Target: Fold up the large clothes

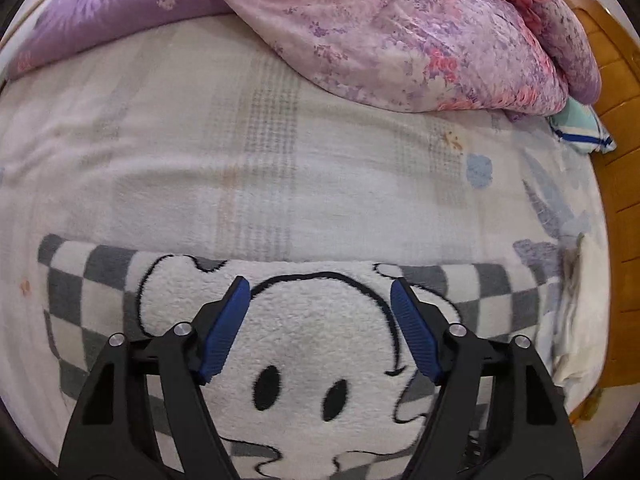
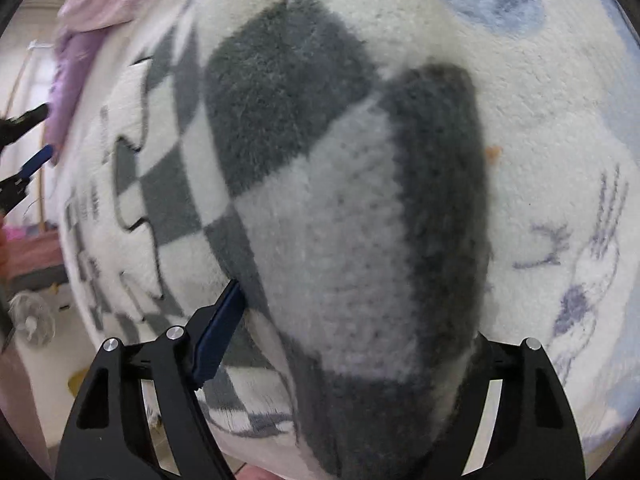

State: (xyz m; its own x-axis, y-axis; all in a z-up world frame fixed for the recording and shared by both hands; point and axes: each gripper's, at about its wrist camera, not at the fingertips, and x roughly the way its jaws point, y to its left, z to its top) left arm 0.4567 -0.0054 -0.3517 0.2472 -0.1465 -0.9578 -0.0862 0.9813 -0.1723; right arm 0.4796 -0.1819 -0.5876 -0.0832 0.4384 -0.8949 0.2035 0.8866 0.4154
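Nearest: left gripper (image 1: 319, 282), jaws spread wide and empty, pointing steeply down over the cartoon face on the checkered fleece garment (image 1: 312, 344), probably poised to pinch or smooth the pile. Beside it, right gripper (image 2: 356, 304) straddling a raised fold of the same fleece, with one blue pad (image 2: 218, 332) against the cloth and the other finger buried beneath it; firmness of grip impossible to tell, the bunching suggesting a lift for the next fold. Garment spread flat across the near part of the pale bed sheet (image 1: 260, 152), far edge straight. Beyond that edge, a broad bare stretch of sheet, room enough to carry a fold forward. Farther back, limiting travel: heaped floral quilt (image 1: 400, 40), purple pillow (image 1: 120, 12), and wooden bed frame (image 1: 616, 160) along the right side.
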